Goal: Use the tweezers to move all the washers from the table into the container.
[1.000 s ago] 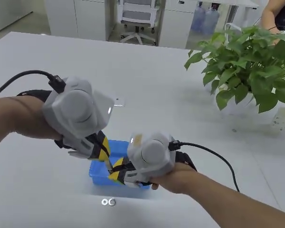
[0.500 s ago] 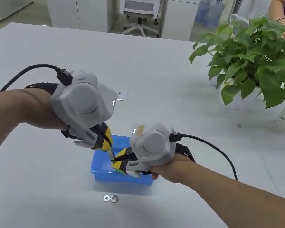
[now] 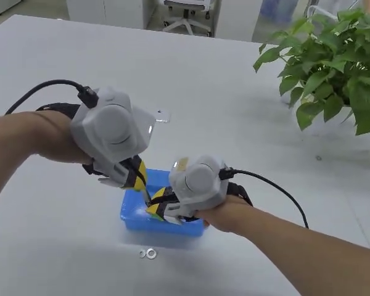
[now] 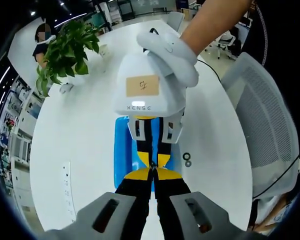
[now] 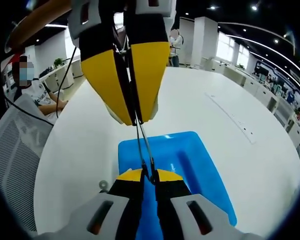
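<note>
- Blue plastic, the container (image 3: 131,217) sits under both grippers. Over the last second they have kept their station above it, and only the head view has drifted.
- The left gripper (image 3: 139,180) reaches in from 10 o'clock of the container, jaws narrow and pinched on one end of the tweezers (image 5: 142,145).
- The right gripper (image 3: 156,207) comes in from 3 o'clock, its jaws also narrow and clamped on the other end — both tools grip one instrument.
- Two washers (image 3: 148,253) lie side by side on the table (image 3: 234,92) at 6 o'clock of the container, just beside it, where they lay before.
- Likely a re-grip or handover of the tweezers — those two washers are yet to go in.
</note>
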A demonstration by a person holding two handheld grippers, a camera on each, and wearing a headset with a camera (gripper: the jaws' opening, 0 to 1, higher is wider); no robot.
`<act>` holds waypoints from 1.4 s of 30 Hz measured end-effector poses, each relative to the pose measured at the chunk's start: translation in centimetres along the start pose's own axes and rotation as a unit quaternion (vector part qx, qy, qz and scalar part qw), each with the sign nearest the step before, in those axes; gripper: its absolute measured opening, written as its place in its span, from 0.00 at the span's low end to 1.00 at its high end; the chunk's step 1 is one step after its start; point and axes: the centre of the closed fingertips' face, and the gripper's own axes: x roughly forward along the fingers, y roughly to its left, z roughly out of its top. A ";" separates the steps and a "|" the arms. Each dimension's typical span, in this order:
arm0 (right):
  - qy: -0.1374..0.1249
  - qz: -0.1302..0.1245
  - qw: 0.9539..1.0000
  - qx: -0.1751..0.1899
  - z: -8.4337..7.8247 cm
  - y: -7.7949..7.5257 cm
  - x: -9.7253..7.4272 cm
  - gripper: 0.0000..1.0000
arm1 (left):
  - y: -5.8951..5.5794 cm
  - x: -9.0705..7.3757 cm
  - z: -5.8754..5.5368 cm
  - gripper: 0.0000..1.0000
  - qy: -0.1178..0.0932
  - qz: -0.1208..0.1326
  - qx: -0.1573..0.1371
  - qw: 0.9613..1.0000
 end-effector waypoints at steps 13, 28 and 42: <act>0.012 0.012 1.000 -0.001 -0.6 -1.0 1.0 0.10 | 0.9 1.0 -0.6 0.05 0.005 -0.007 0.001 1.000; 0.020 0.016 1.000 -0.006 -1.0 -1.2 1.2 0.11 | 1.1 1.3 -0.8 0.05 0.007 -0.009 -0.001 1.000; 0.006 0.006 1.000 -0.015 0.0 -0.7 -0.3 0.11 | 0.7 0.0 0.4 0.05 0.003 -0.003 0.003 1.000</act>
